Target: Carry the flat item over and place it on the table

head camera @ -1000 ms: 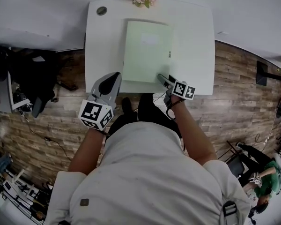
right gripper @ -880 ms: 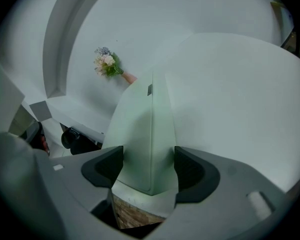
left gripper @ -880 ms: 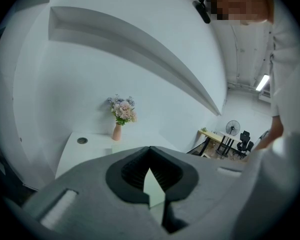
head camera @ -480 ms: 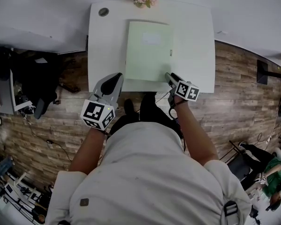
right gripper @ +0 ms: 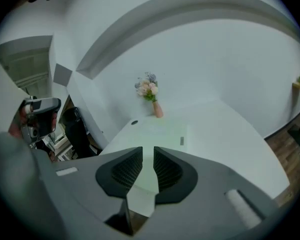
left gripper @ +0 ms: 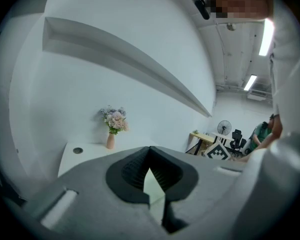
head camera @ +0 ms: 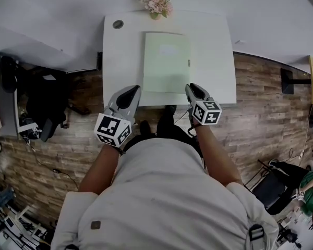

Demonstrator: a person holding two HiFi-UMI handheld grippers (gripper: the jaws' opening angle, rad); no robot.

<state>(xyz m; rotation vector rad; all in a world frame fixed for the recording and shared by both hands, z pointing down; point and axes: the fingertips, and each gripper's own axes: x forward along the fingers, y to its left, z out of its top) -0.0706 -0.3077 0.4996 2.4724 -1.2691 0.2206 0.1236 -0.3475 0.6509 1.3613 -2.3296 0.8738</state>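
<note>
Green folder (head camera: 166, 61) flat on the table (head camera: 214, 51) up top — your left gripper (head camera: 133, 89) pressed shut on nothing, right gripper (head camera: 192, 87) just closing to an empty slit

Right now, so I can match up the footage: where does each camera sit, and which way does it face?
Head view: on the person's head, looking steeply down at the table, folder and flowers; shows torso, both arms, left gripper and right gripper.
Left gripper view: on the left gripper, facing along its shut jaws toward the flowers and wall.
Right gripper view: on the right gripper, facing folder and flowers; its jaws, just closing, stand slightly apart, nothing between.
Shared: all three show flowers and table.
</note>
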